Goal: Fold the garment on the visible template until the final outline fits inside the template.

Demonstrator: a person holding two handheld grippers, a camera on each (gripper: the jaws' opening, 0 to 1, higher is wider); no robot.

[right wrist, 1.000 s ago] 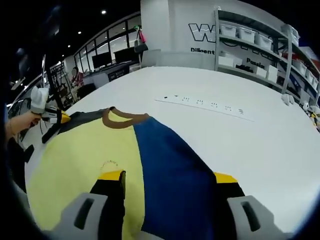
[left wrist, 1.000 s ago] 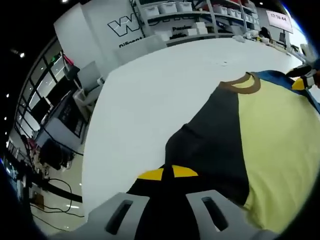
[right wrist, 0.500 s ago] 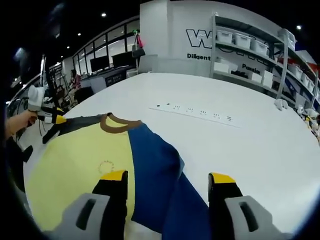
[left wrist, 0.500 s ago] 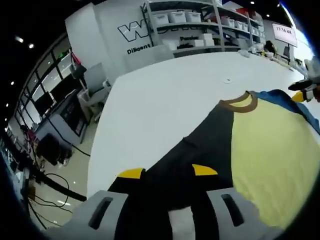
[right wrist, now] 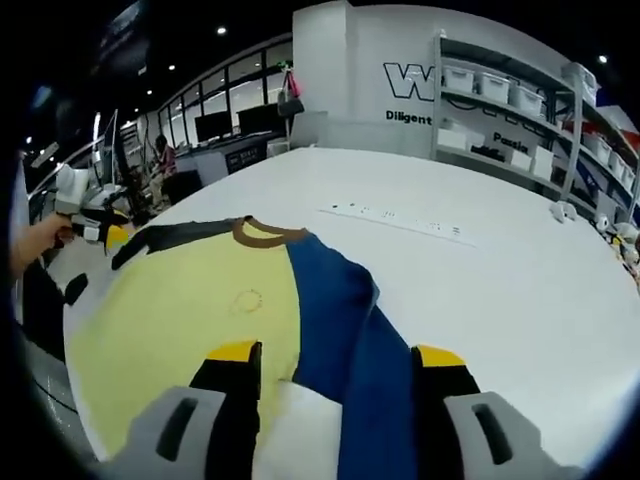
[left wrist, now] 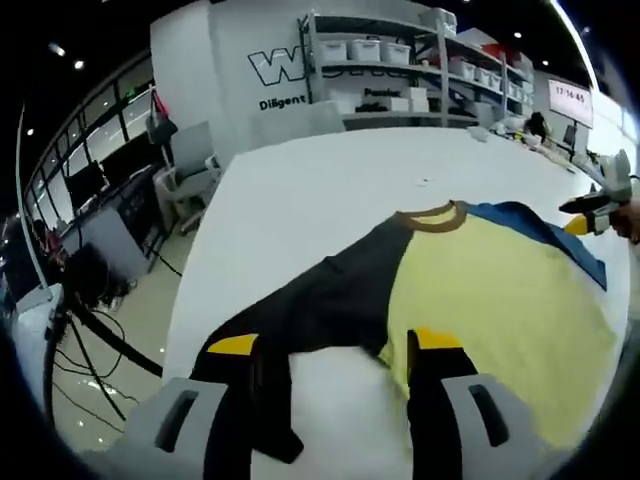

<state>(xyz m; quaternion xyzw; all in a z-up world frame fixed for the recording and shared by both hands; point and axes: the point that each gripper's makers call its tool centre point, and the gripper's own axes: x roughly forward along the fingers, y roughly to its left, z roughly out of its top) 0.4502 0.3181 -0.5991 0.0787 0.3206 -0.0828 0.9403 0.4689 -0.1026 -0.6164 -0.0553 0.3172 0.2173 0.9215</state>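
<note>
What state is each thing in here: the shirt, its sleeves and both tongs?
T-shirt: lying face up on the white table, not yet folded into a compact shape.
Black sleeve: stretched out sideways on the table.
Blue sleeve: lying flat, rumpled, running between the right tongs' jaws.
Left tongs: open, holding nothing.
Right tongs: open, not clamped on the fabric.

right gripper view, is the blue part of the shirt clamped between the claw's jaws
No, the right claw stands open with its jaws apart, and the blue sleeve of the shirt lies loose between them on the white table.
</note>
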